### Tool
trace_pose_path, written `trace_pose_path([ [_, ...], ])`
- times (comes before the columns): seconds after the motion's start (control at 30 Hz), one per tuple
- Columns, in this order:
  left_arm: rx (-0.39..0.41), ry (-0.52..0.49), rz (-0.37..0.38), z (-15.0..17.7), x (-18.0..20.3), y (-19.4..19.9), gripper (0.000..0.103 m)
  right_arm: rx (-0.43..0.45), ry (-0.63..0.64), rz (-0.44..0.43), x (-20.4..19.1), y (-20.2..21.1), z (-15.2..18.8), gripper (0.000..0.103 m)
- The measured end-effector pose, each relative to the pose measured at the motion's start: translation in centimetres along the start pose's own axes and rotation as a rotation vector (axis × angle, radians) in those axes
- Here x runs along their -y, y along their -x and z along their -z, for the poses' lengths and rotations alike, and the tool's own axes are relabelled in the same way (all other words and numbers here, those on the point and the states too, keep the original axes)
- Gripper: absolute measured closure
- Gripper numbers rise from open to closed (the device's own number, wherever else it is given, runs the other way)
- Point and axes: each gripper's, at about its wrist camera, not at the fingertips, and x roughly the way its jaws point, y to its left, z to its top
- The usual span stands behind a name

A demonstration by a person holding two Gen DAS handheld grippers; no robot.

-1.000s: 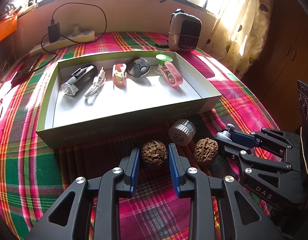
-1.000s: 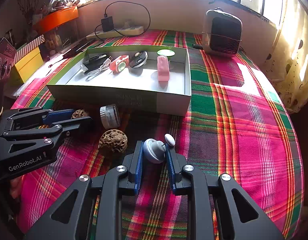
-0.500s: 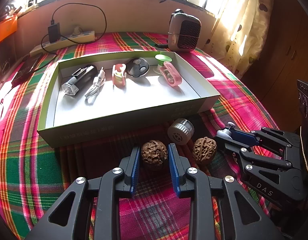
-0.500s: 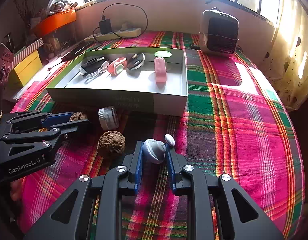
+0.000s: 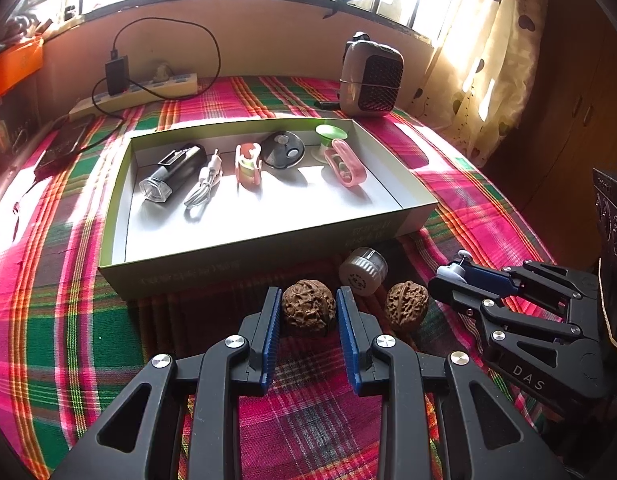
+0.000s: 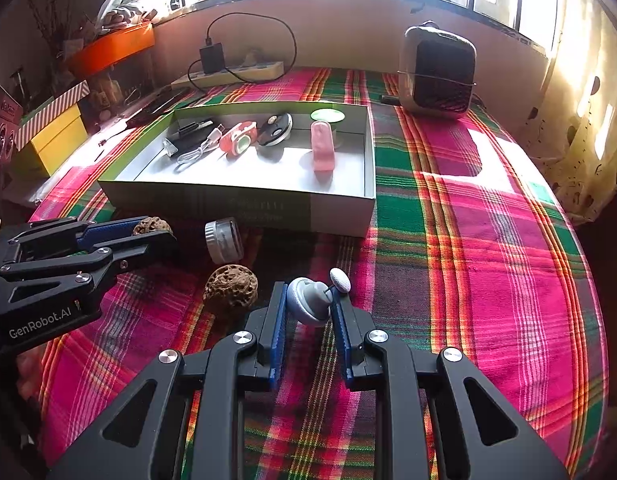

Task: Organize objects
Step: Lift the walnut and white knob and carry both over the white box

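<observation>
In the left wrist view my left gripper [image 5: 308, 294] is shut on a brown walnut [image 5: 308, 310], with a blue pad against each side. It sits just in front of the open grey-green box [image 5: 244, 268]. A second walnut [image 5: 406, 304] and a small silver jar [image 5: 363, 276] lie on the cloth to its right. My right gripper [image 6: 308, 294] is shut on a small grey-blue knob-shaped gadget [image 6: 308, 300] with a white tip on a pin. From the right wrist view, the left gripper [image 6: 164, 232] and its walnut [image 6: 152, 225] are at the left.
The box holds a black torch [image 5: 172, 172], a white cable [image 5: 204, 188], a pink-green clip [image 5: 248, 164], a black disc [image 5: 284, 150] and a pink case [image 5: 344, 162]. Behind it stand a small heater [image 5: 372, 80] and a power strip [image 5: 140, 92]. Plaid cloth covers the table.
The box and jar sit slightly lower in the left wrist view, while the walnut keeps its place between the fingers. Both grips are unchanged.
</observation>
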Motion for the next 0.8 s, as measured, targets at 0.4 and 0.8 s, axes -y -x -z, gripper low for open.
trace_pose_path([
  [0.4,0.053,0.002,-0.037,-0.9,-0.5,2.4,0.078,0.047,0.022,0.0,-0.6,1.6,-1.3,0.08],
  [0.8,0.081,0.029,-0.066,-2.4,-2.1,3.2,0.078,0.095,0.056,-0.028,-1.8,2.1,-4.0,0.08],
])
